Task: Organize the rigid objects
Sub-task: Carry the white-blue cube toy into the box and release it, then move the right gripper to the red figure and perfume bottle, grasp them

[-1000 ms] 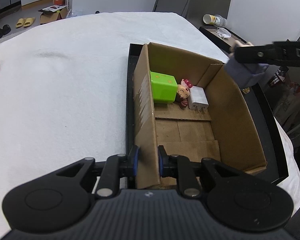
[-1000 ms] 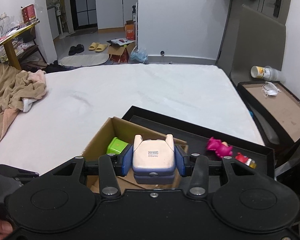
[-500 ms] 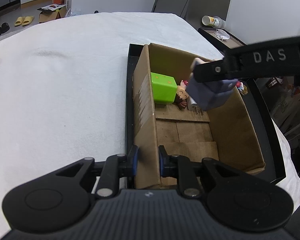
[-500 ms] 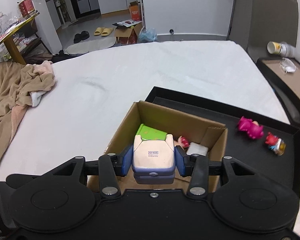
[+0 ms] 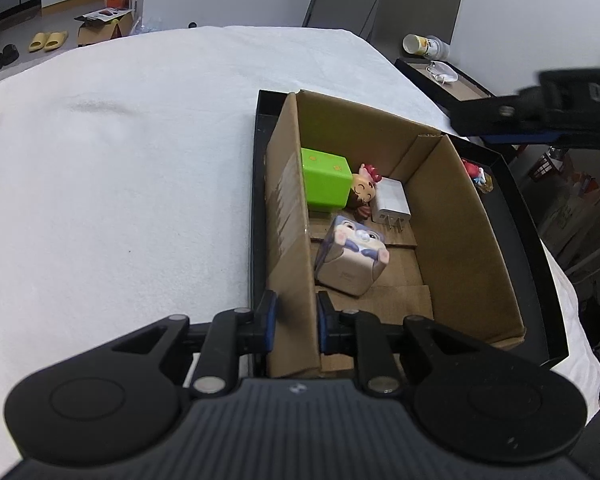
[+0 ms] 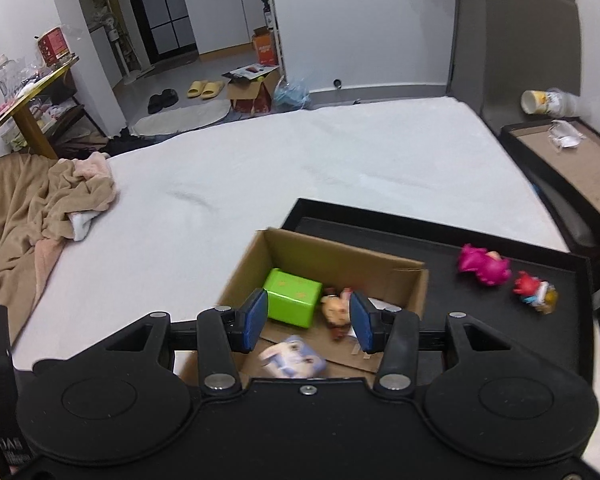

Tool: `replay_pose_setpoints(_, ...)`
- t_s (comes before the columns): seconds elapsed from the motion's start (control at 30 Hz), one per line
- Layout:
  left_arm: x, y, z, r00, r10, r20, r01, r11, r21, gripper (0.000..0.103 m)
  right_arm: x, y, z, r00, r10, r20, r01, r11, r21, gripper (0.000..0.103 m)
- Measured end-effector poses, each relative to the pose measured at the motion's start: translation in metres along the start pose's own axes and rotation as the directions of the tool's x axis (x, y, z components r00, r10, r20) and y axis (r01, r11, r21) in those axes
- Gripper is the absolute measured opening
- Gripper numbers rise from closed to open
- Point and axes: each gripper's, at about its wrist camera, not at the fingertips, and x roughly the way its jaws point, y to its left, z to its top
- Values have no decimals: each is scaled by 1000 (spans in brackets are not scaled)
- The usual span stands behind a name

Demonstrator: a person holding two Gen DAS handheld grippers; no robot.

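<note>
A cardboard box point(image 5: 456, 220) stands in a black tray point(image 5: 528, 216) on the white bed. My left gripper point(image 5: 294, 322) is shut on the box's left wall point(image 5: 286, 216). Inside lie a green cube point(image 5: 325, 178), a small doll point(image 5: 362, 196), a white charger point(image 5: 392, 200) and a bunny toy box point(image 5: 352, 256). My right gripper point(image 6: 308, 320) is open and empty above the box point(image 6: 340, 258); the bunny toy box point(image 6: 294, 362) lies below it. A pink figure point(image 6: 484, 266) and a red figure point(image 6: 534, 292) lie on the tray point(image 6: 380, 236).
A beige blanket point(image 6: 40, 216) is heaped on the bed's left. A side table point(image 6: 568, 152) with a cup point(image 6: 540, 102) and a mask stands at the right. The white bed sheet point(image 5: 120, 184) spreads left of the tray.
My right gripper opened and let go of the bunny toy box, which now lies inside the cardboard box. The right gripper rose and drew back. My left gripper kept its hold on the wall.
</note>
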Motion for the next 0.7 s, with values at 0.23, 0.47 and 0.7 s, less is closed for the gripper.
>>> replay_pose_setpoints(0.23,-1,-1,0,1000,4,-1,-4,1000,0,19,-18,-35,-12,998,-63,30,63,998,-4,52)
replay_pose_setpoints(0.47,-1,-4,0,1000,16,-3,-16,1000,3,18,-24,-79,-29,992,-118,49,115,991,60,58)
replay_pose_setpoints(0.7,0,-8,-1,999,43,-2,-43,999,12,18,-19,-117,-45,986,-154,56,146,981,128,59)
